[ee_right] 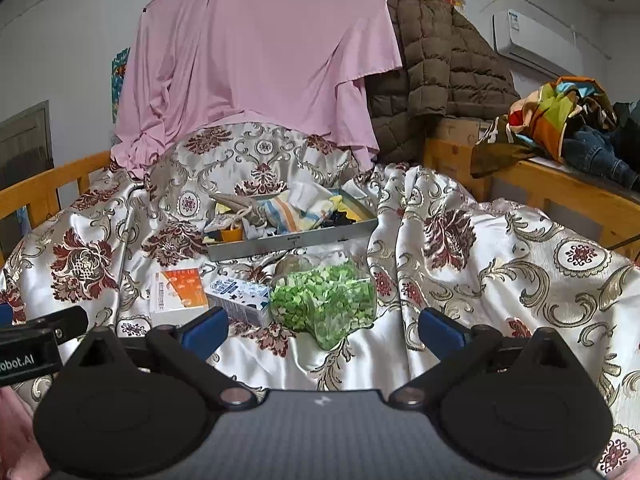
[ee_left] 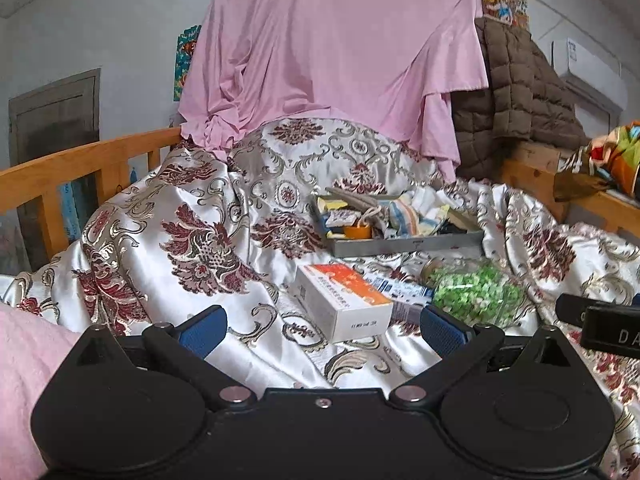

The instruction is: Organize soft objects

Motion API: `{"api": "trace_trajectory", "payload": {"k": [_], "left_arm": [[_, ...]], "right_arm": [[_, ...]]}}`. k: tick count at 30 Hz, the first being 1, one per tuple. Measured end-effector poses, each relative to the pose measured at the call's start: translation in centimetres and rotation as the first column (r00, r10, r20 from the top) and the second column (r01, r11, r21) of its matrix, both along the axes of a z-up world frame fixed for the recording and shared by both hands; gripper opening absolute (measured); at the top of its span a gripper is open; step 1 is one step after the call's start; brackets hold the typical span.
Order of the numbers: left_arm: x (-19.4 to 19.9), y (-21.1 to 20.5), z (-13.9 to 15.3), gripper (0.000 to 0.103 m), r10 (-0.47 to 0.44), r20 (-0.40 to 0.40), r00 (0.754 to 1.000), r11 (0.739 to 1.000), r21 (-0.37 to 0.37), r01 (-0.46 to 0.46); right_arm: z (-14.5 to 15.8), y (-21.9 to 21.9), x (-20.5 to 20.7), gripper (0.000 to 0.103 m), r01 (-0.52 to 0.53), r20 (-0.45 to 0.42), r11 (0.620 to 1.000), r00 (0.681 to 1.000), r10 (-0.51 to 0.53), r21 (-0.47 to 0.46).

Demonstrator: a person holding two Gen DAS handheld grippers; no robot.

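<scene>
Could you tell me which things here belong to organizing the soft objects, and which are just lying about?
Belongs to the job:
- grey tray
- striped cloth in it
- left claw and right claw, both open

Just lying about:
- orange-and-white box
- jar of green bits
- brown quilted jacket

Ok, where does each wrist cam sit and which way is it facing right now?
Left wrist: behind the open left gripper, facing the orange-white box on the bedspread; its own fingers show, and the other gripper's tip at right.
Right wrist: behind the open right gripper, facing the jar of green bits; own fingers show.
Shared: box, jar, grey tray, pink sheet.
</scene>
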State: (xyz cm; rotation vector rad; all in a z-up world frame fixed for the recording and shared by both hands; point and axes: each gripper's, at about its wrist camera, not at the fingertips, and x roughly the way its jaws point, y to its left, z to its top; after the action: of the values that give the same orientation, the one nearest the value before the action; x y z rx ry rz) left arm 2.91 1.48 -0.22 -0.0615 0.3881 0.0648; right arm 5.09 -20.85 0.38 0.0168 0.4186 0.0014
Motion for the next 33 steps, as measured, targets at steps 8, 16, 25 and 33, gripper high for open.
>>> {"api": "trace_trajectory", "payload": {"k": [8,16,25,33], "left_arm": [[0.8,-0.6,-0.4,0.102,0.015,-0.052,0.999,0.999,0.046,-0.013],[4.1,-1.7,-0.7,0.102,0.024,-0.168,0.986,0.998,0.067,-0.013],[8.0,-1.1,-1.4,0.102,0.015,-0.218,0.976,0.993,-0.107,-0.039],[10.0,0.3,-2.9,0.102,0.105,-0.272,0.957,0.965,-0.205,-0.164]], "right_arm": [[-0.3,0.1,0.4,0.103,0.002,-0.027,1.0,1.0,-0.002,-0.01],[-1.6,-0.7,2.7,0.103,0.041,-0.083,0.998,0.996,-0.037,0.047],[-1.4,-0.3,5.2,0.103,0.0,-0.075,0.999,0.997,-0.003,-0.035],[-1.5,-0.4,8.4,0.103,-0.01,-0.064,0.998,0.998,0.006,-0.064]]}}
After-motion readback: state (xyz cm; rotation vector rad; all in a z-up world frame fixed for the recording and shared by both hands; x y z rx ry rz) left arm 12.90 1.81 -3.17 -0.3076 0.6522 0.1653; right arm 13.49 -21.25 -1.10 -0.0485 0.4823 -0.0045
